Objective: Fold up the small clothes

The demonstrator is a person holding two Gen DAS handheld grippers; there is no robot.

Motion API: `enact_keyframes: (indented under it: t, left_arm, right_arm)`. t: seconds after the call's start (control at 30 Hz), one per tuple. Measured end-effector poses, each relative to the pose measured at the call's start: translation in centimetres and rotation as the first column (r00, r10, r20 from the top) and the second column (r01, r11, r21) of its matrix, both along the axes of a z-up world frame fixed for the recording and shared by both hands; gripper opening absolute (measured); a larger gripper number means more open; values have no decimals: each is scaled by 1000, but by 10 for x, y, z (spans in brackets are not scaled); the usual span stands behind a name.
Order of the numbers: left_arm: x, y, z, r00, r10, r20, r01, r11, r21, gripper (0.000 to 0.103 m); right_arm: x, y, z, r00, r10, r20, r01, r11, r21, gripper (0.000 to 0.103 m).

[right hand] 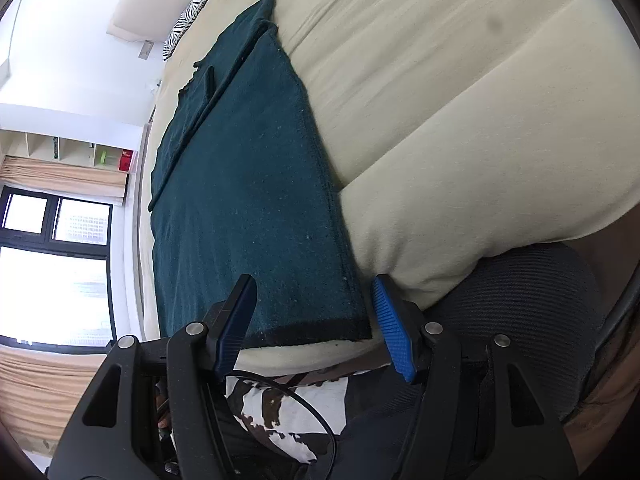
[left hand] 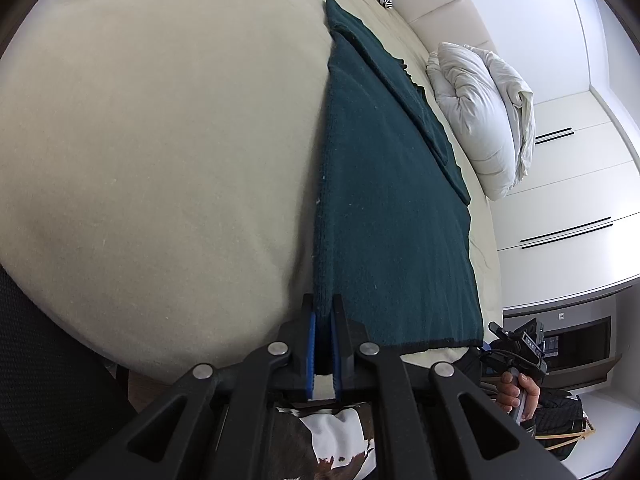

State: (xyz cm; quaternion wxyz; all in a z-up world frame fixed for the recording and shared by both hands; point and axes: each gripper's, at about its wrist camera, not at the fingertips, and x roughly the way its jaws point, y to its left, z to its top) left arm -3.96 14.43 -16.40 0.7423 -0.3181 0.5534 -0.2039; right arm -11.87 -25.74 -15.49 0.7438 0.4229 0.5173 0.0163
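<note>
A dark green knitted garment (left hand: pixel 384 200) lies flat on the cream bed, with a sleeve folded over its far side. My left gripper (left hand: pixel 323 312) is shut on the garment's near corner edge, its blue pads pinching the fabric. In the right wrist view the same garment (right hand: pixel 248 208) lies stretched out, its black hem toward me. My right gripper (right hand: pixel 314 312) is open, its blue fingers (right hand: pixel 390 332) straddling the hem's near corner without closing on it. The right gripper also shows in the left wrist view (left hand: pixel 516 344), held in a hand beside the hem's other corner.
The cream bed (left hand: pixel 160 140) fills most of both views. A white folded duvet (left hand: pixel 480 120) lies beyond the garment. A zebra-print pillow (right hand: pixel 188 20) sits by the headboard. A black mesh chair (right hand: pixel 520 300) stands beside the bed edge. White wardrobes (left hand: pixel 568 200) line the wall.
</note>
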Motion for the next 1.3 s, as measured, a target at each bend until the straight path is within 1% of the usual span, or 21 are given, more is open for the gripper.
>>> enact_keyframes:
  t: [0.1, 0.2, 0.27, 0.3, 0.37, 0.4, 0.43, 0.47, 0.57, 0.6, 0.73, 0.8, 0.93, 1.03, 1.13, 1.3]
  left_arm:
    - [0, 0, 1, 1000, -1, 1, 1, 1000, 1, 7]
    - [0, 0, 0, 1000, -1, 2, 1, 1000, 2, 7]
    - [-1, 1, 0, 1000, -1, 2, 1, 1000, 2, 7]
    - [-1, 1, 0, 1000, -2, 3, 2, 1000, 4, 7]
    - [-1, 1, 0, 1000, -3, 5, 2, 1000, 7, 7]
    - [-1, 2, 0, 1000, -3, 6, 3, 1000, 10, 7]
    - [-1, -1, 0, 1000, -4, 9, 3, 1000, 15, 7]
    - [-1, -1, 1, 1000, -4, 12, 4, 1000, 19, 7]
    - [-3, -4, 5, 1000, -7, 26, 6, 1000, 30, 7]
    - [-3, -3, 6, 1000, -5, 30, 4, 999, 32, 6]
    - [-5, 2, 11, 999, 9, 46, -11, 999, 36, 6]
    - [-7, 2, 13, 998, 9, 55, -11, 999, 34, 6]
    - [-9, 3, 19, 997, 5, 74, -6, 1000, 19, 6]
    - [-9, 8, 24, 997, 8, 82, -6, 1000, -24, 6]
    - [-4, 10, 35, 995, 25, 97, -18, 997, -77, 6]
    - [19, 15, 61, 988, 63, 140, -36, 982, -186, 6]
  right_arm:
    - [3, 4, -2, 1000, 13, 3, -13, 1000, 7, 56]
    - [2, 1, -4, 1000, 7, 3, -7, 1000, 21, 48]
    - [0, -3, -6, 1000, 1, -2, -1, 1000, 24, 37]
    - [-1, -5, -8, 1000, -5, -3, 5, 1000, 30, 33]
    - [-4, -9, -11, 1000, -15, -6, 15, 999, 40, 20]
    - [-5, -11, -13, 1000, -22, -4, 22, 999, 46, 16]
    - [-7, -12, -14, 1000, -25, -1, 25, 998, 49, 10]
    - [-8, -12, -14, 1000, -25, 7, 25, 998, 50, 7]
    - [-11, -11, -11, 999, -26, 34, 25, 999, 30, 6]
    - [-13, -8, -4, 998, -23, 57, 23, 1000, 2, 6]
    - [-16, -9, 5, 996, -36, 84, 38, 999, -20, 5]
    - [-20, -12, 11, 994, -52, 100, 54, 998, -18, 5]
    - [-23, -12, 21, 991, -49, 125, 52, 999, -14, 5]
    - [-23, -11, 24, 990, -48, 133, 49, 999, 0, 5]
    - [-21, -13, 26, 986, -63, 152, 58, 998, 41, 5]
    - [-5, -17, 46, 968, -98, 231, 74, 991, 108, 5]
